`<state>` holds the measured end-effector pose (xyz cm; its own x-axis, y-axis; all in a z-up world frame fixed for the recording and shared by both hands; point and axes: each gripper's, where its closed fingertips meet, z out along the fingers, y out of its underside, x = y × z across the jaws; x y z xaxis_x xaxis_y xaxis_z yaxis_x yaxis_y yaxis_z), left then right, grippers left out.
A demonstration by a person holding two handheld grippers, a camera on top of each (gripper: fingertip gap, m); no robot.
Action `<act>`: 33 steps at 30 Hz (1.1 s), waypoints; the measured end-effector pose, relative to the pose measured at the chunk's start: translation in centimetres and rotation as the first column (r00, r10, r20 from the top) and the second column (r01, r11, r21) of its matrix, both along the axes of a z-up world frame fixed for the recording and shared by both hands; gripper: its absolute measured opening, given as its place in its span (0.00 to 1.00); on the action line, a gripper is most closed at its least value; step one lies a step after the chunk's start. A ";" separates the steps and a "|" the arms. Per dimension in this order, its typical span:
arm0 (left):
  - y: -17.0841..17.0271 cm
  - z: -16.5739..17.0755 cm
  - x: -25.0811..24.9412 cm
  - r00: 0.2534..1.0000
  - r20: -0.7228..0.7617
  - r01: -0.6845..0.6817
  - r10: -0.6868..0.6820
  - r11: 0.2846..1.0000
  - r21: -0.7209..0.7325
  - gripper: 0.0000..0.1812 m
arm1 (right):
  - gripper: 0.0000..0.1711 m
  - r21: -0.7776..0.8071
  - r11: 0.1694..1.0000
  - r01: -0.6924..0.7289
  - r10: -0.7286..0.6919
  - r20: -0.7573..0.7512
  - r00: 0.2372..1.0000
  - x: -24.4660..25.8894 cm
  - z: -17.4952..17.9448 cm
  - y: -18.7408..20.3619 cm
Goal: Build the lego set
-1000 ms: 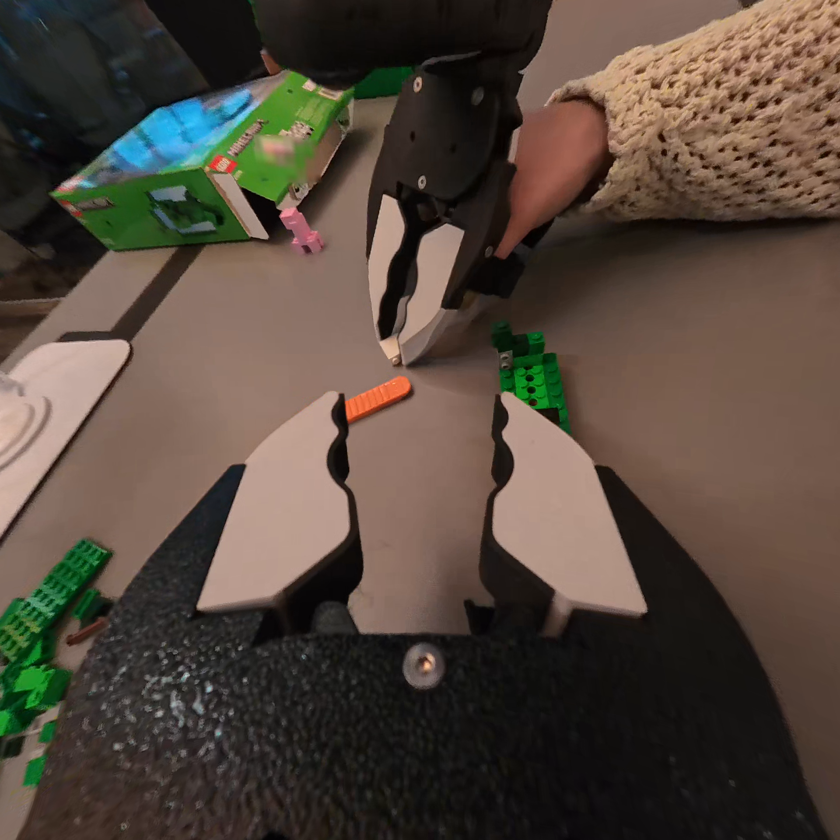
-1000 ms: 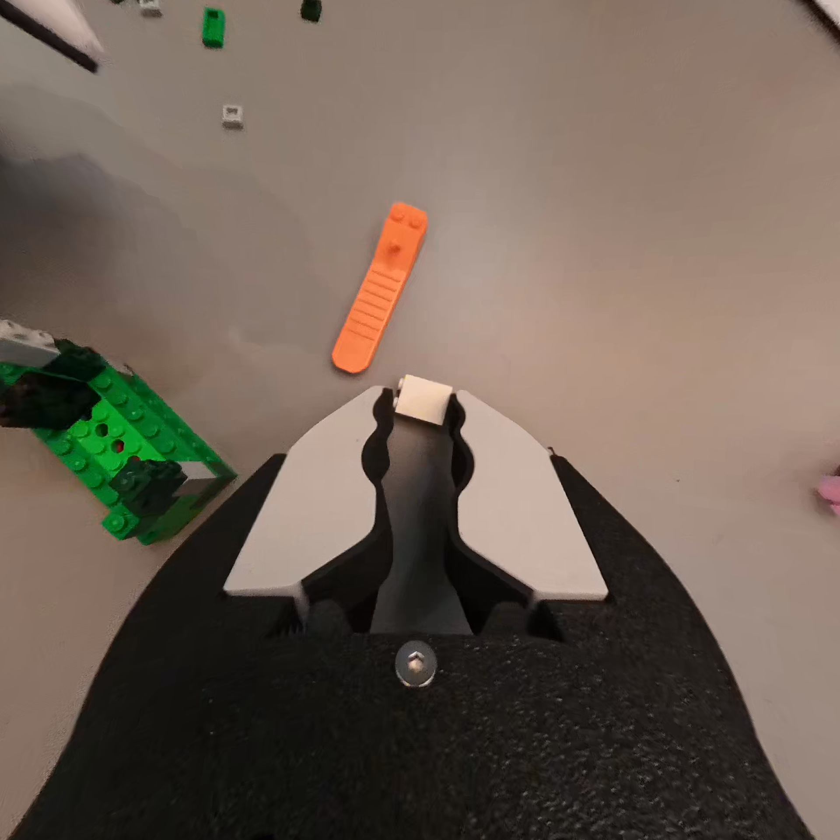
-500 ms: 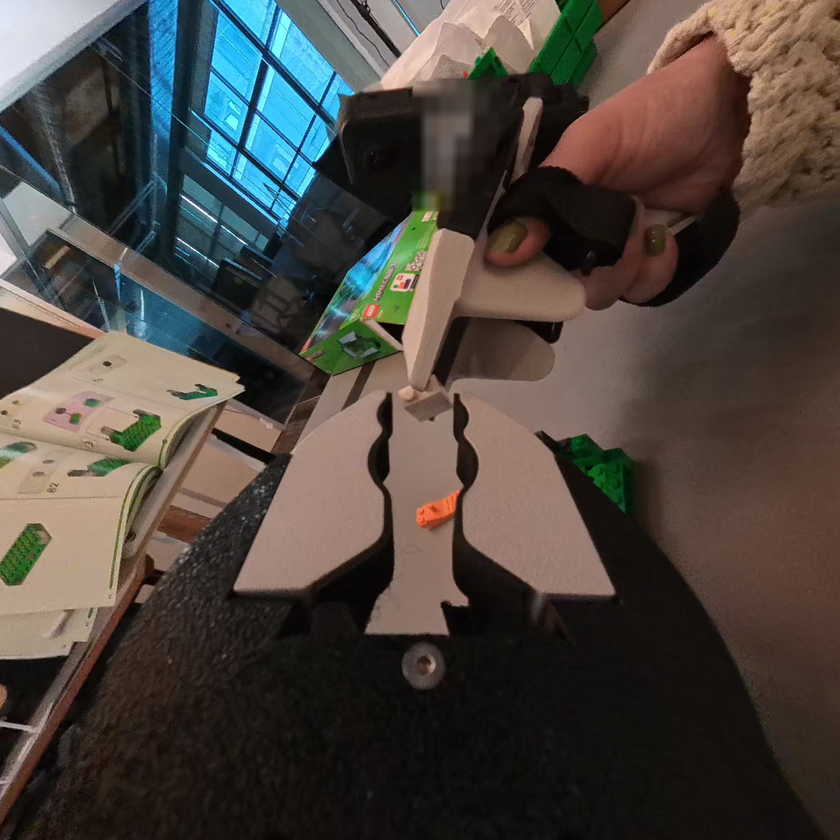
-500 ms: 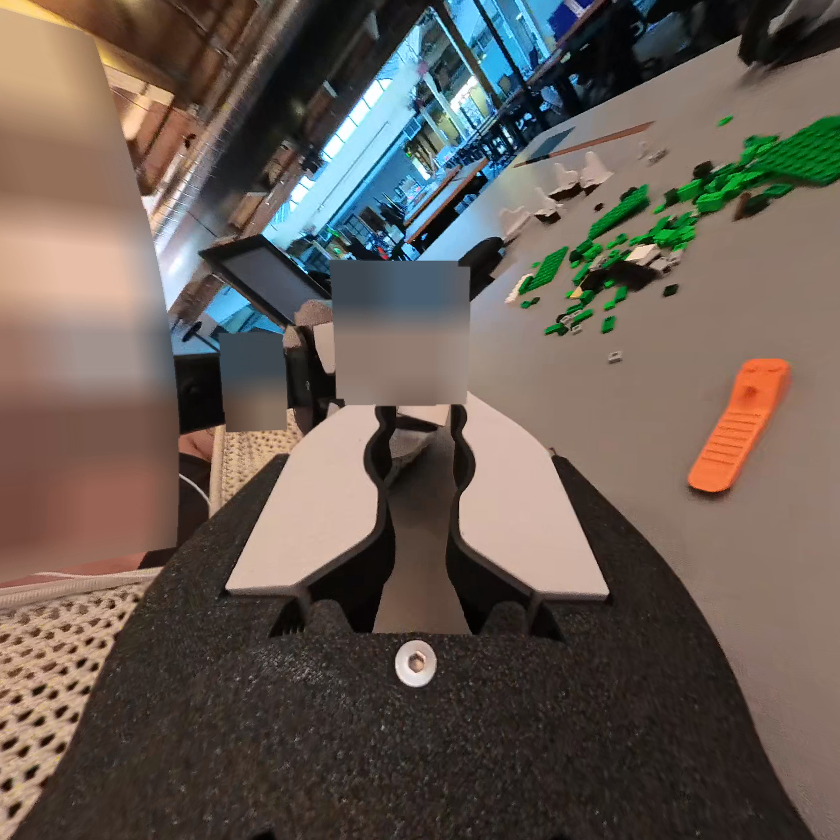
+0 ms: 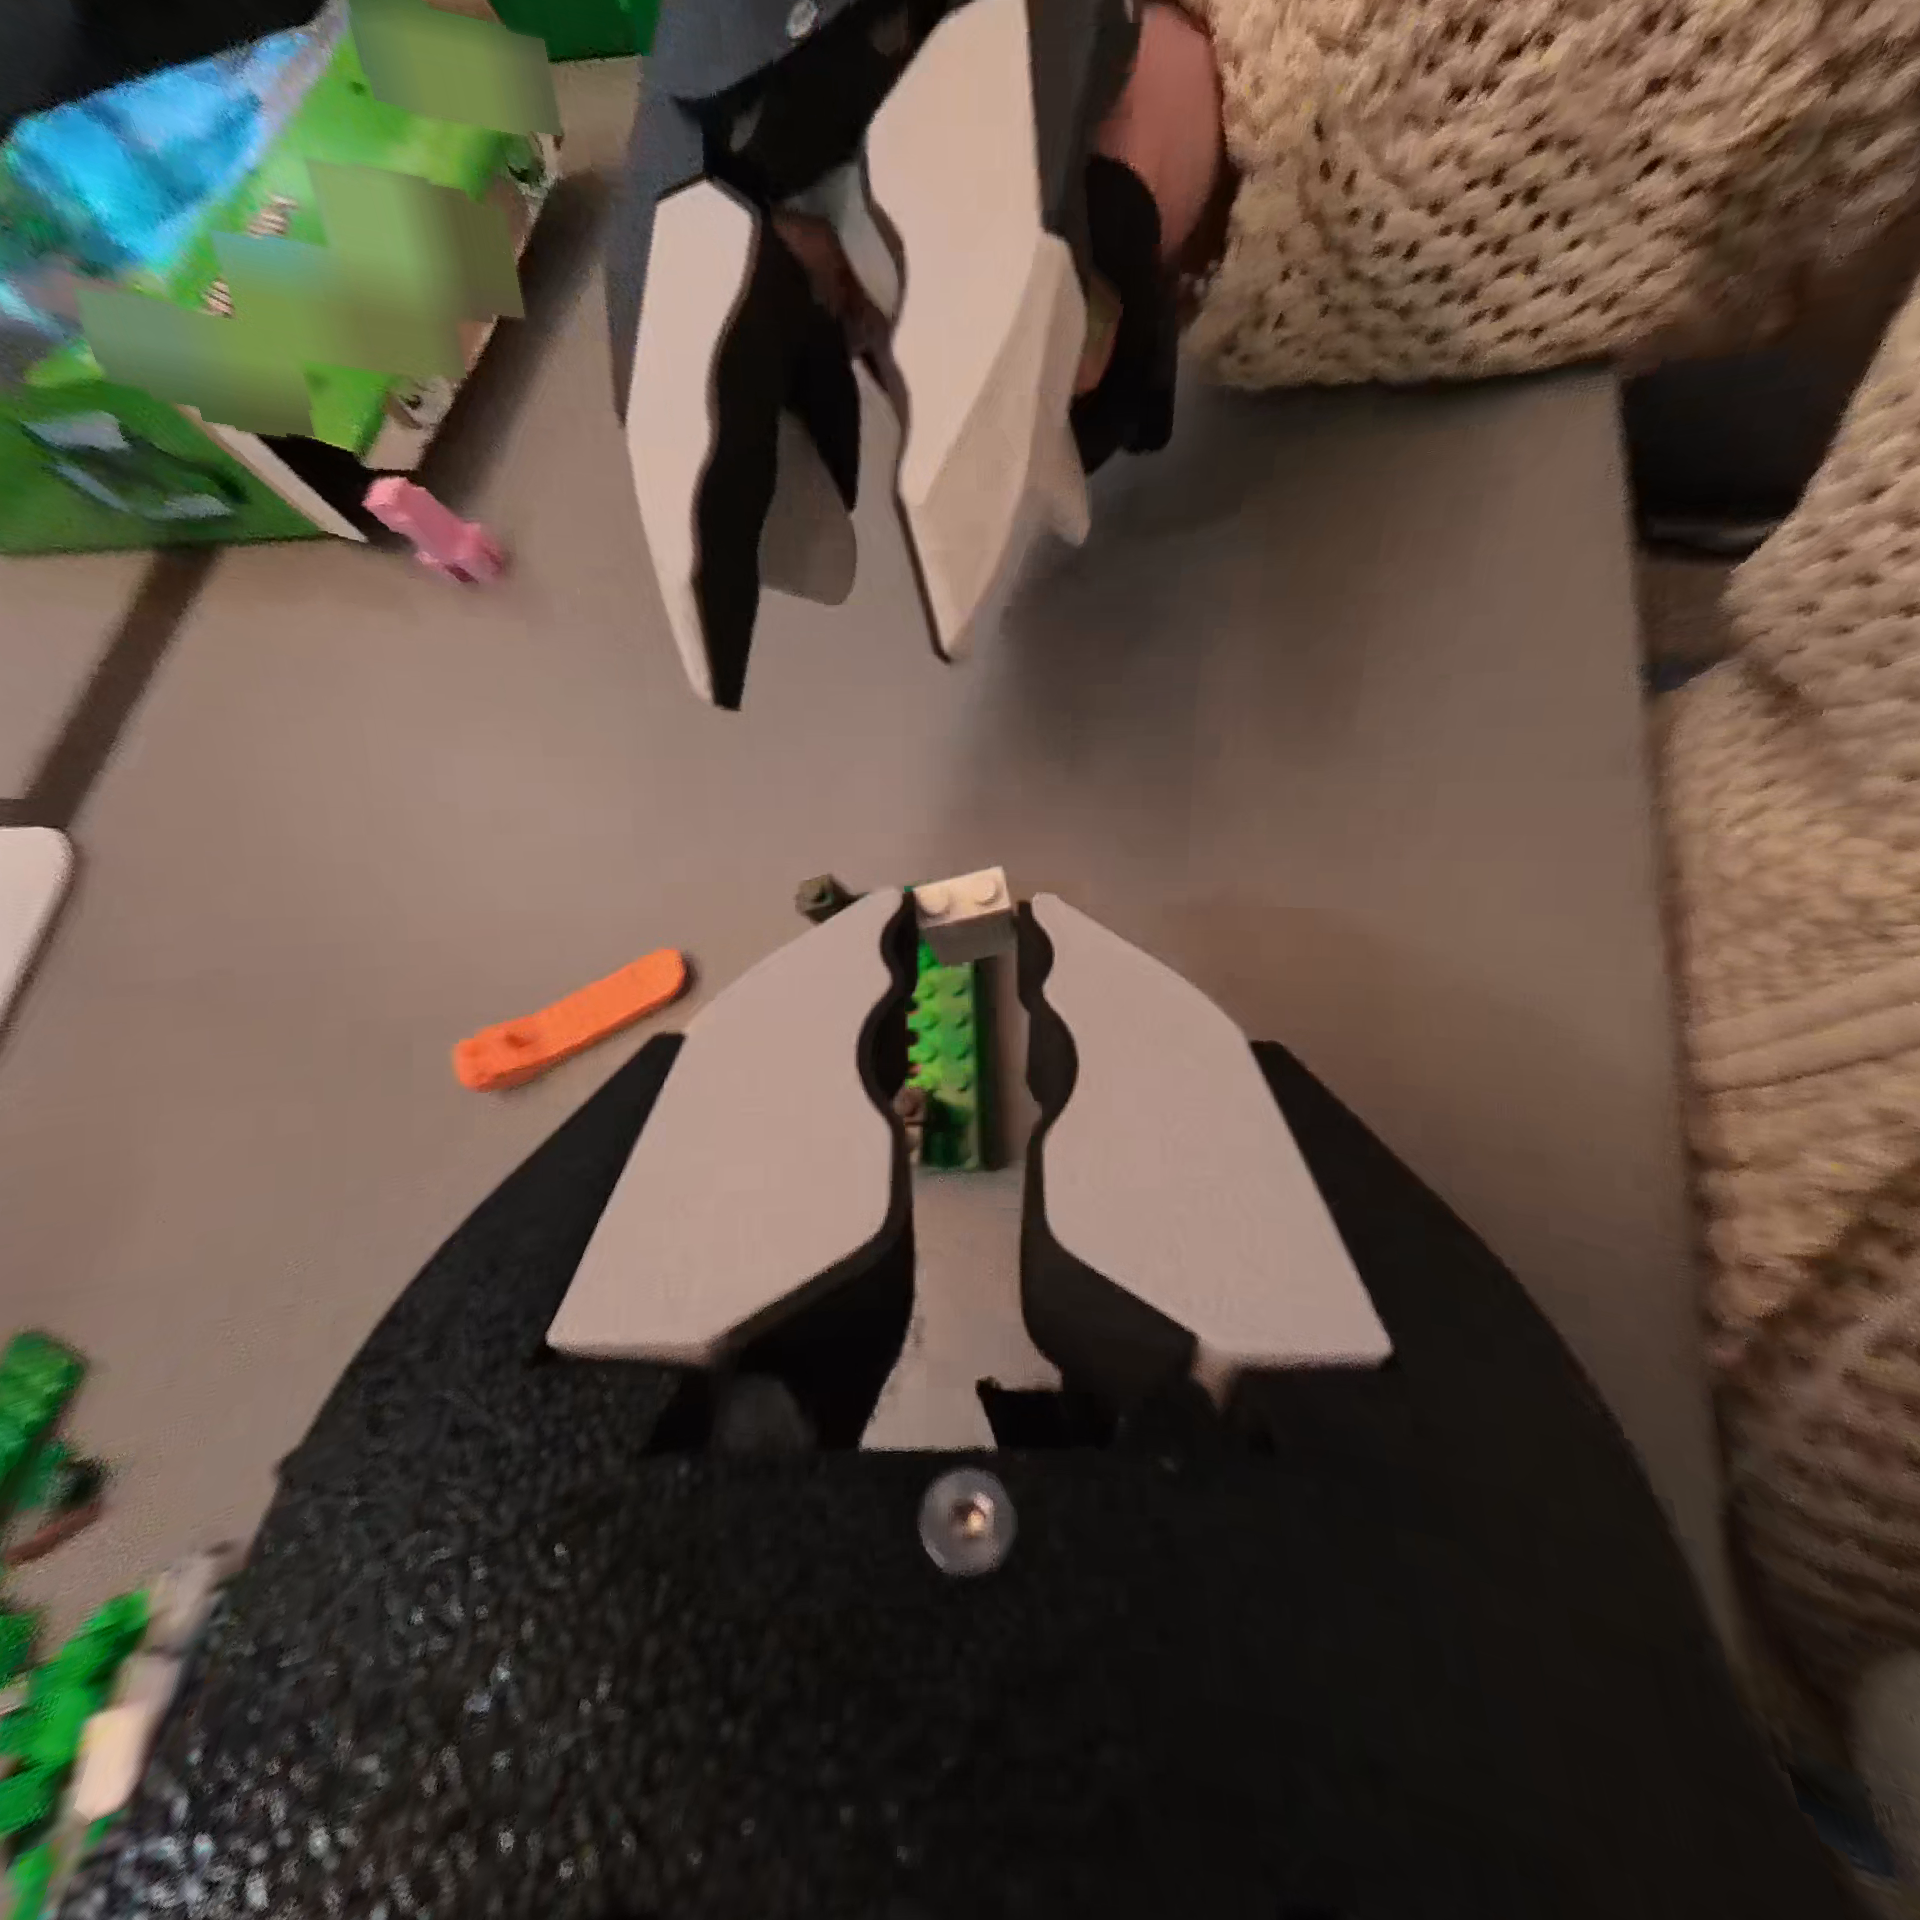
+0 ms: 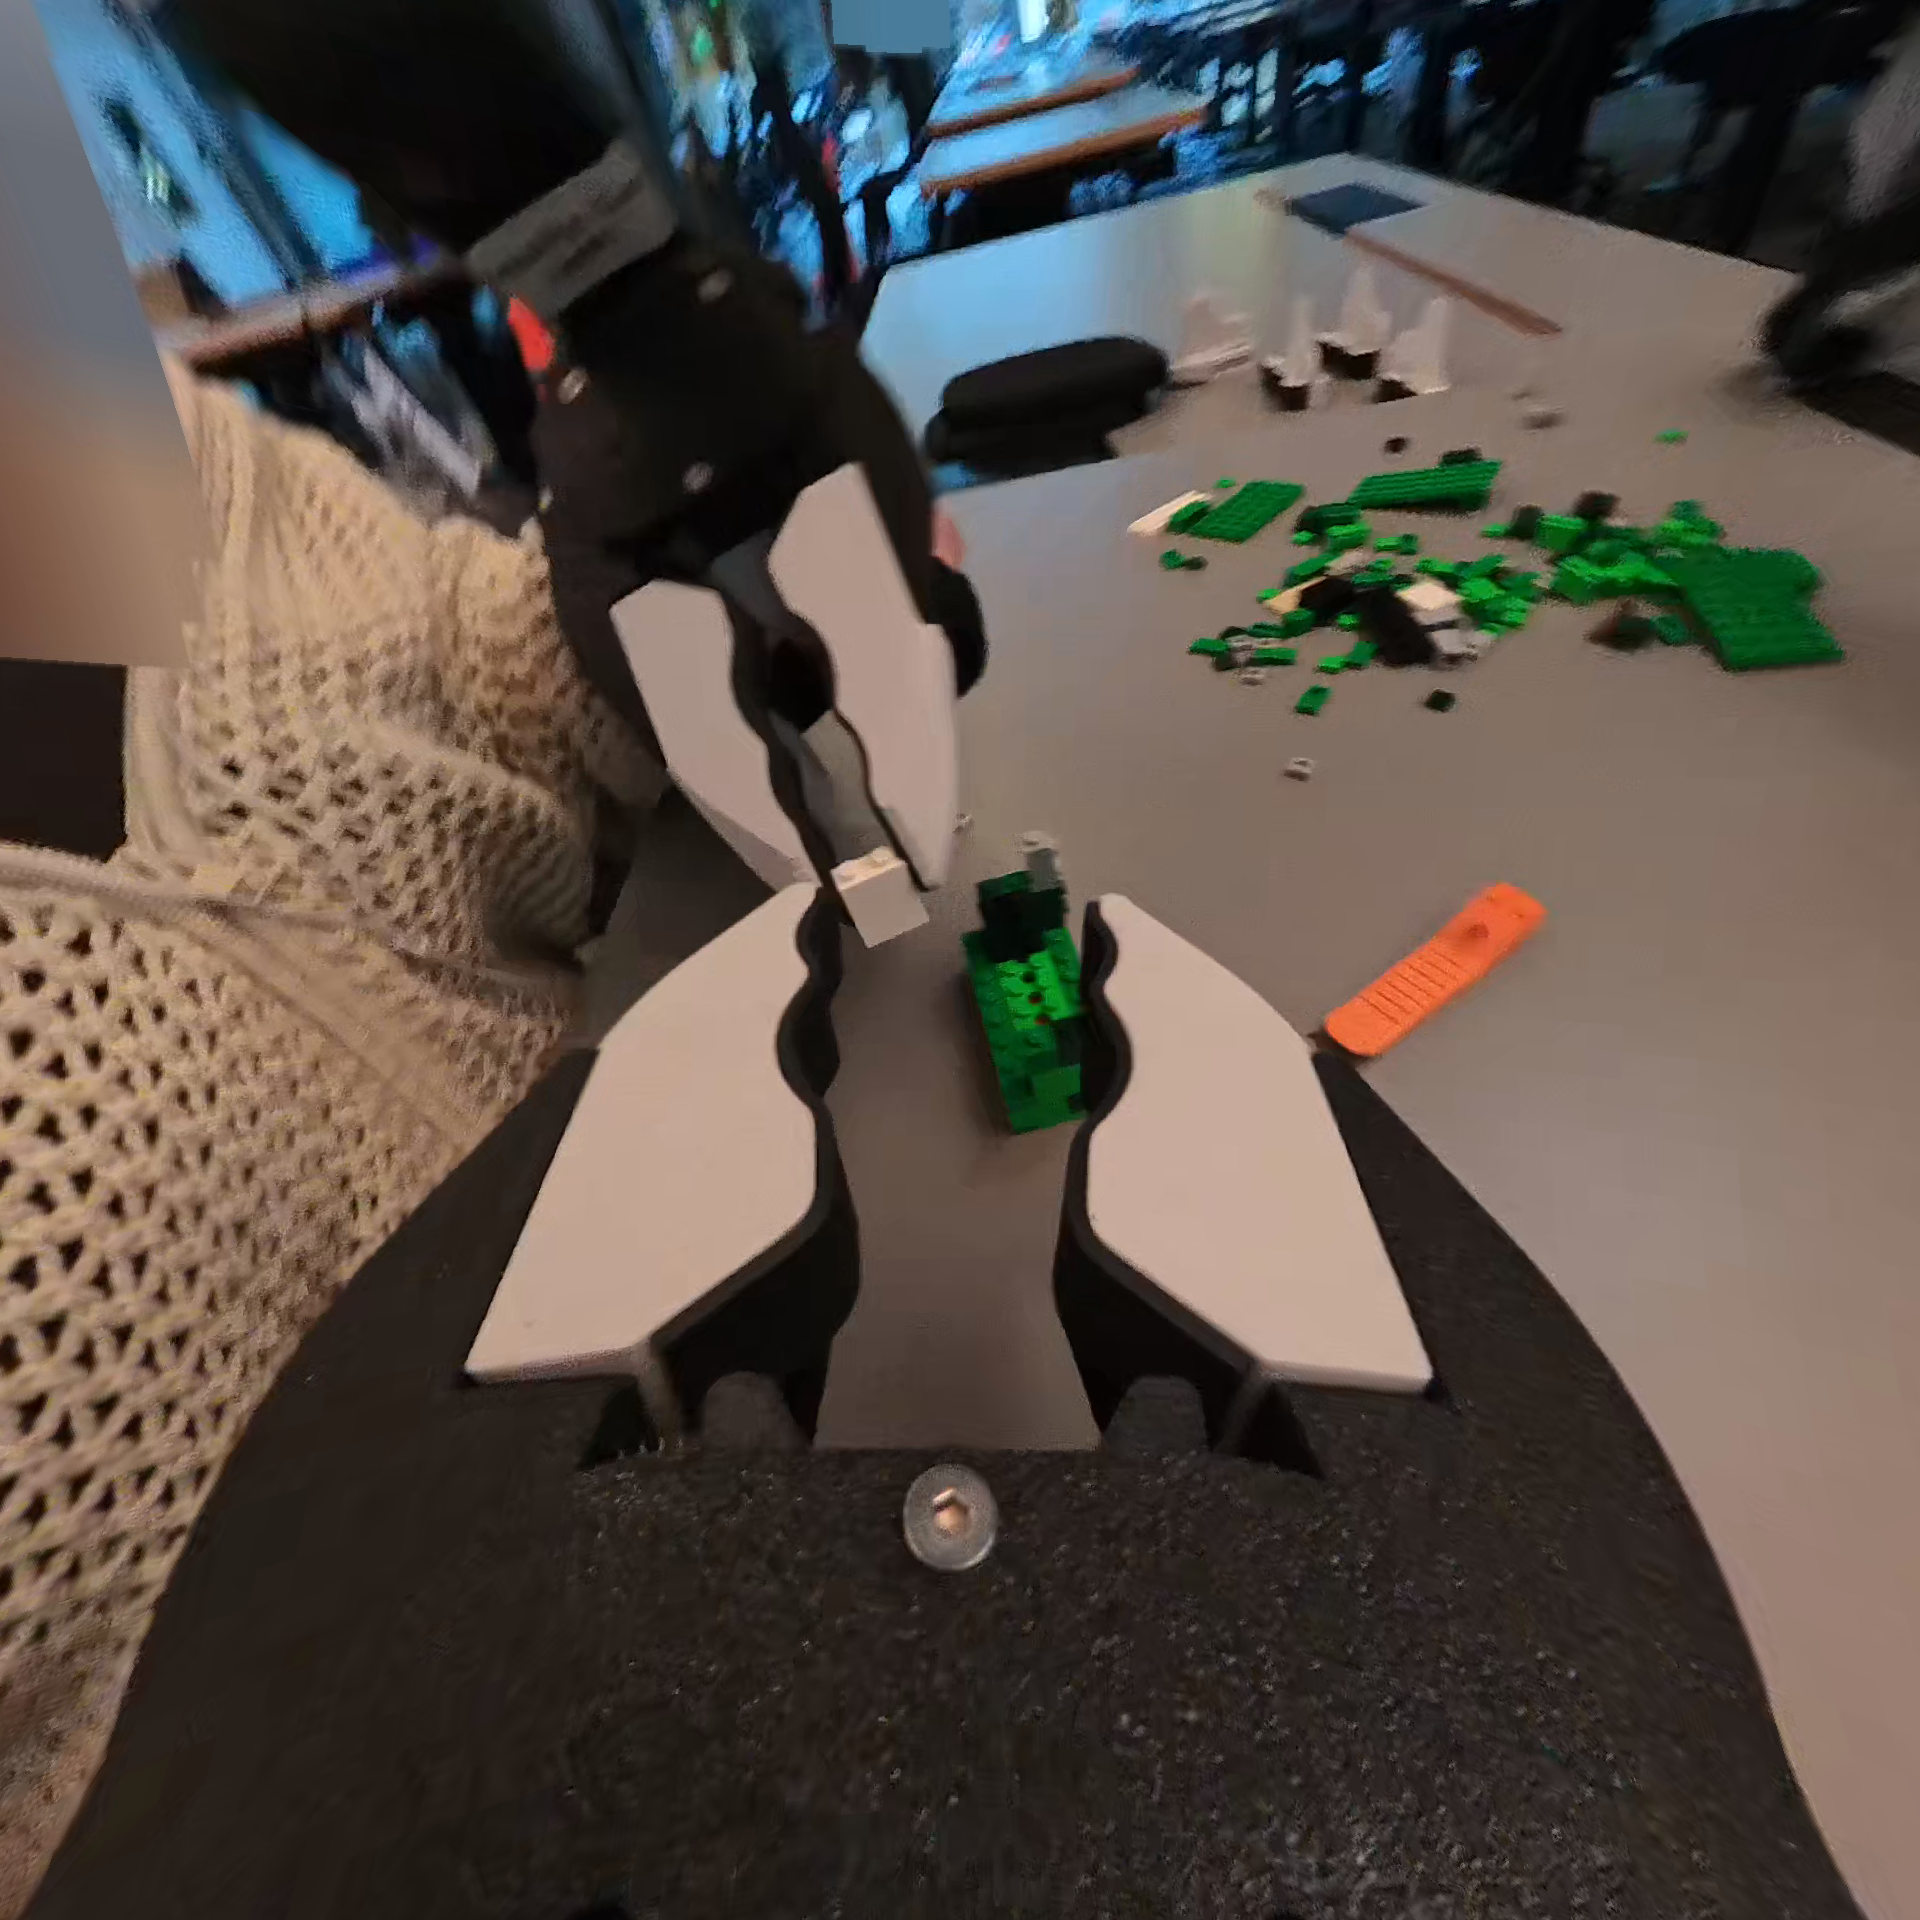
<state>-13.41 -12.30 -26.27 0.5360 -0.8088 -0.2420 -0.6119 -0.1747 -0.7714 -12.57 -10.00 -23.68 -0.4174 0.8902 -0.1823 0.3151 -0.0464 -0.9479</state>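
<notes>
My left gripper (image 5: 968, 902) is shut on a small white brick (image 5: 971, 920) at its fingertips, held just above the green lego build (image 5: 948, 1049) lying on the grey table. In the right wrist view the left gripper (image 6: 878, 878) holds the white brick (image 6: 881, 899) beside the build's (image 6: 1023, 1008) dark top end. My right gripper (image 6: 951, 920) is open and empty, its fingers on either side of the build, apart from it. It also shows in the left wrist view (image 5: 831, 670), raised above the table.
An orange brick separator (image 5: 571, 1023) (image 6: 1434, 982) lies beside the build. A pile of loose green bricks (image 6: 1507, 582) is farther off. A green box (image 5: 208, 312) and a pink piece (image 5: 436, 525) sit at the far left. Cream knit sleeves (image 5: 1558, 156) (image 6: 260, 935) are close.
The white brick passed from my right gripper to my left. The left shut on it, the right opened. Both came down over the green build.
</notes>
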 end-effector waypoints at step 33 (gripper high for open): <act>3.2 0.9 -0.6 0.913 -0.227 -0.221 0.338 0.879 0.422 0.10 | 0.05 0.201 0.914 0.354 -0.403 0.338 0.850 -1.7 -1.3 -0.4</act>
